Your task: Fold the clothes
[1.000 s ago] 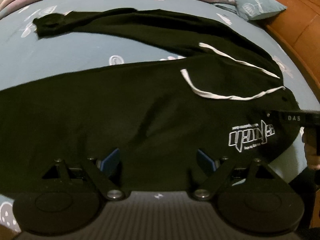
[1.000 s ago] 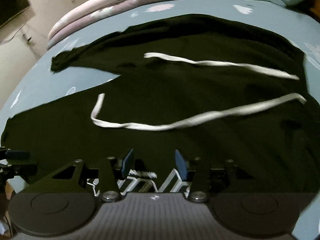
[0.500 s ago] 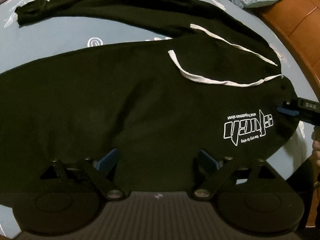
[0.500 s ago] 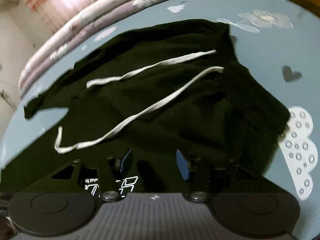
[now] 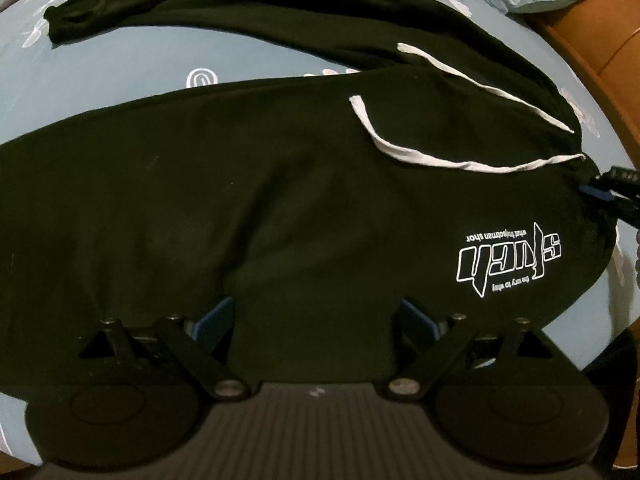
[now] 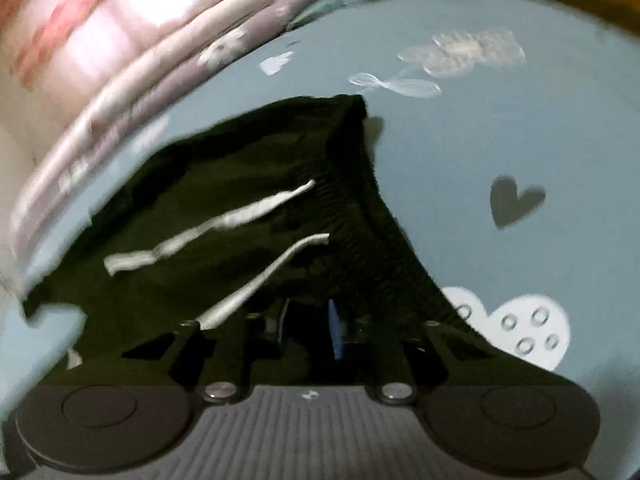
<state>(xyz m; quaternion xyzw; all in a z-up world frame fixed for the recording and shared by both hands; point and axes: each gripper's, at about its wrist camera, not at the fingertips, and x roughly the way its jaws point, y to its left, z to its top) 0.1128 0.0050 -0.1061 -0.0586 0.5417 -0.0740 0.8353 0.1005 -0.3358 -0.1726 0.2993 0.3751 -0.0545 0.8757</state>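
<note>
The black sweatpants [image 5: 280, 208] lie spread on the bed [image 5: 120, 68]; they're soft and limp, so expect sag. Your right gripper [image 6: 308, 330] is closing its jaws at the ribbed waistband [image 6: 352, 216], a firm hold. Your left gripper [image 5: 316, 316] hovers with jaws spread over the leg.

Left wrist view: steeply down onto the bed [image 5: 120, 68], close over the black trousers [image 5: 280, 200], facing the far pillow corner. Right wrist view: lower angle, very near the waistband [image 6: 352, 216], blurred, facing the bed's far edge. Both share the white drawstrings [image 5: 460, 160].
</note>
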